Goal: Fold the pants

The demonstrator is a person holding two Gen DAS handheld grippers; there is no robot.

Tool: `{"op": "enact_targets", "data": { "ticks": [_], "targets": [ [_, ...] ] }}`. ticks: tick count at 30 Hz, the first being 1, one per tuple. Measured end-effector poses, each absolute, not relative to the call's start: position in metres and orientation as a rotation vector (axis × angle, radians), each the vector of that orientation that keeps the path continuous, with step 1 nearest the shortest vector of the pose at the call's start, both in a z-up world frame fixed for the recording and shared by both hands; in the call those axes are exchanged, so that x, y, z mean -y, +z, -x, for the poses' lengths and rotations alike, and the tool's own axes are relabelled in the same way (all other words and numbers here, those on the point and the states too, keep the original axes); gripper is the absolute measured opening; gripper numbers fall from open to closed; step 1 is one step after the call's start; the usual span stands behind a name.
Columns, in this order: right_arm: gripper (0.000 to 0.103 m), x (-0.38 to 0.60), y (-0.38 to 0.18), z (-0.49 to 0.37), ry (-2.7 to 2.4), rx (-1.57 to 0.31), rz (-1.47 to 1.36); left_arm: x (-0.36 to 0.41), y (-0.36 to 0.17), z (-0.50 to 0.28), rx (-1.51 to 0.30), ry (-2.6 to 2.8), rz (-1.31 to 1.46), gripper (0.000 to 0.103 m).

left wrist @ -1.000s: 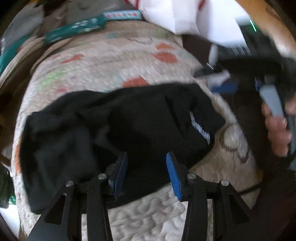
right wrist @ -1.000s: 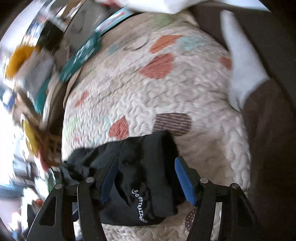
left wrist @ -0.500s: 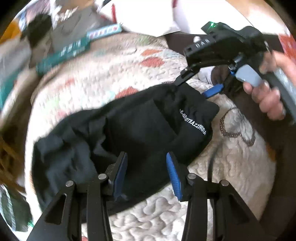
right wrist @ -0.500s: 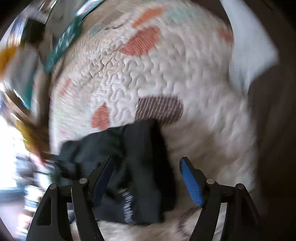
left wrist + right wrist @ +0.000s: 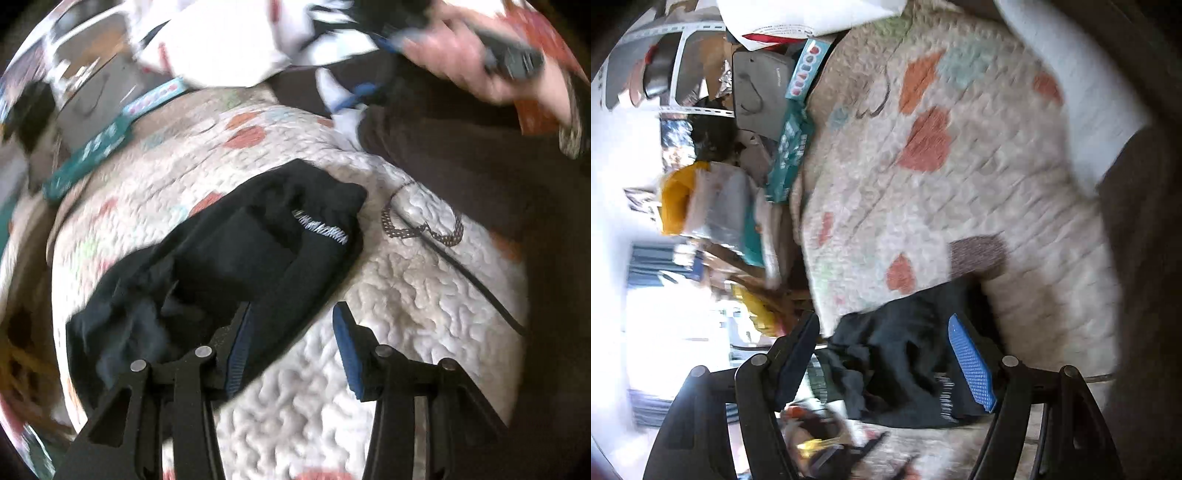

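Hovering over bunched black pants (image 5: 236,266) on heart-print quilt (image 5: 406,295): left gripper (image 5: 291,347) jaws apart, empty; right gripper (image 5: 886,354) jaws apart, empty. Best next: pinch waistband corners, spread flat before folding.

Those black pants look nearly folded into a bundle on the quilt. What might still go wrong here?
Three things, possibly. The black pants lie loose and rumpled at one end, so the fold may spring open. Neither the left gripper nor the right gripper presses on them, so nothing holds the layers down. A thin dark cable crosses the quilt beside the bundle and might snag a finger.
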State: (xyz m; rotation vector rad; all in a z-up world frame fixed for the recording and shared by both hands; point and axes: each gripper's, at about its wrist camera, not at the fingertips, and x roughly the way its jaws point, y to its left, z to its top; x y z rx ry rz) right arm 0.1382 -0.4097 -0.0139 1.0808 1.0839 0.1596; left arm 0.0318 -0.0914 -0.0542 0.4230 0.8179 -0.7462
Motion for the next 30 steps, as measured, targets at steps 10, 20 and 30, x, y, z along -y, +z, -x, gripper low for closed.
{"op": "enact_targets", "data": {
  "ticks": [10, 20, 30],
  "targets": [
    [0.079, 0.432, -0.017, -0.125, 0.128, -1.112, -1.041, 0.095, -0.071, -0.053, -0.79, -0.544, -0.548, 0.044],
    [0.079, 0.386, -0.051, -0.155, 0.213, -1.347, -0.862, 0.211, -0.104, -0.018, -0.618, -0.737, -0.805, 0.044],
    [0.078, 0.353, -0.097, -0.204, 0.142, -1.447, -0.623, 0.236, -0.117, -0.027, -0.58, -0.707, -0.84, 0.041]
  ]
}}
